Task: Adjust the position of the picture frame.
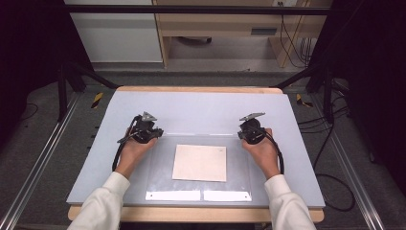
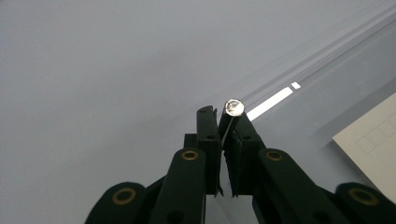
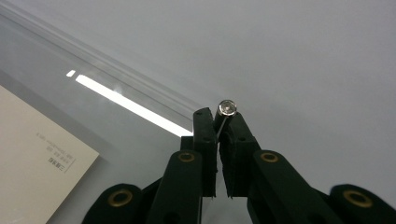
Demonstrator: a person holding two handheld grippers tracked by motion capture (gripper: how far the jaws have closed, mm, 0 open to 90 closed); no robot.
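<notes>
- Tabletop [image 1: 191, 103]: grey board on a wooden base, person's sleeves entering from the near edge.
- Clear plastic sleeve [image 1: 163, 165]: lies flat on the near half of the tabletop, two white strips along its near edge, far edge running between the two grippers.
- Sheet of paper [image 1: 199, 163]: cream, squarish, flat inside the clear plastic sleeve, about midway between the hands.
- Left hand-held gripper [image 1: 151, 133]: at the sleeve's far left corner; jaws closed to a thin slit, pinching the sleeve's edge, which shows as a pale sliver between the pads in the left gripper view.
- Right hand-held gripper [image 1: 248, 136]: at the far right corner; jaws likewise nearly together, clamped on the sleeve's edge.
</notes>
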